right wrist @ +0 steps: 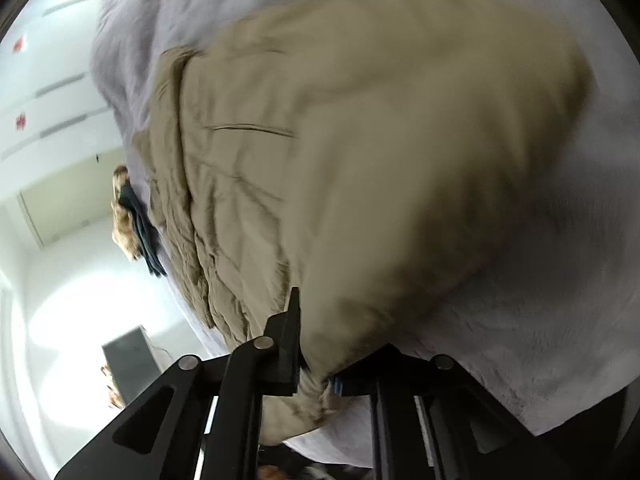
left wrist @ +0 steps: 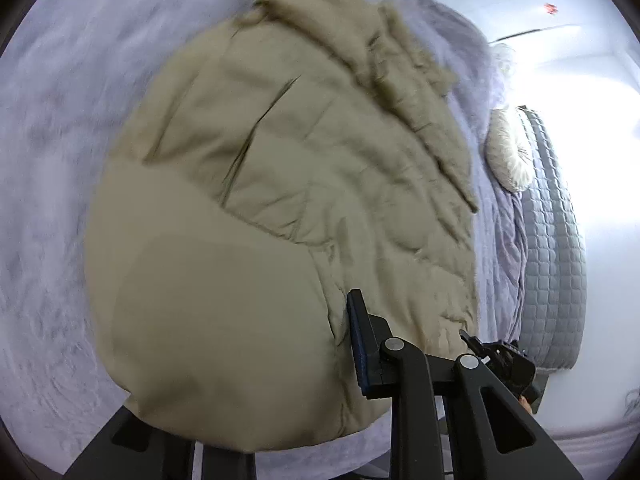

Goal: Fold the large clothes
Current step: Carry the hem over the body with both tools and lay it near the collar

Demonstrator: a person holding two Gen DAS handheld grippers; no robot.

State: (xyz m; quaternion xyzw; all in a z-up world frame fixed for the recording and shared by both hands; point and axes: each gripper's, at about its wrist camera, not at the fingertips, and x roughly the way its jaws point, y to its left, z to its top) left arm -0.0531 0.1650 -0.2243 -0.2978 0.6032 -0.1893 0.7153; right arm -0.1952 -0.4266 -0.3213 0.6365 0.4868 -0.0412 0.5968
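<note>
A beige padded coat [left wrist: 304, 168] with a fur-trimmed hood [left wrist: 400, 64] lies on a lilac fluffy blanket [left wrist: 60, 160]. In the left wrist view a bulging fold of the coat fills the foreground. My left gripper [left wrist: 324, 320] is shut on this fold; one finger [left wrist: 360, 340] shows and the cloth hides the other. Further right, my right gripper [left wrist: 476, 344] is at the coat's edge. In the right wrist view the coat [right wrist: 360, 140] spreads ahead, and my right gripper [right wrist: 320, 344] is shut on a bunched edge of it [right wrist: 316, 392].
A fluffy white cushion [left wrist: 508, 160] and a grey quilted cover [left wrist: 552, 240] lie at the bed's right side. Dark folded clothes with a tan furry piece [right wrist: 136, 224] sit at the bed's edge. A dark box [right wrist: 128, 364] stands on the floor below.
</note>
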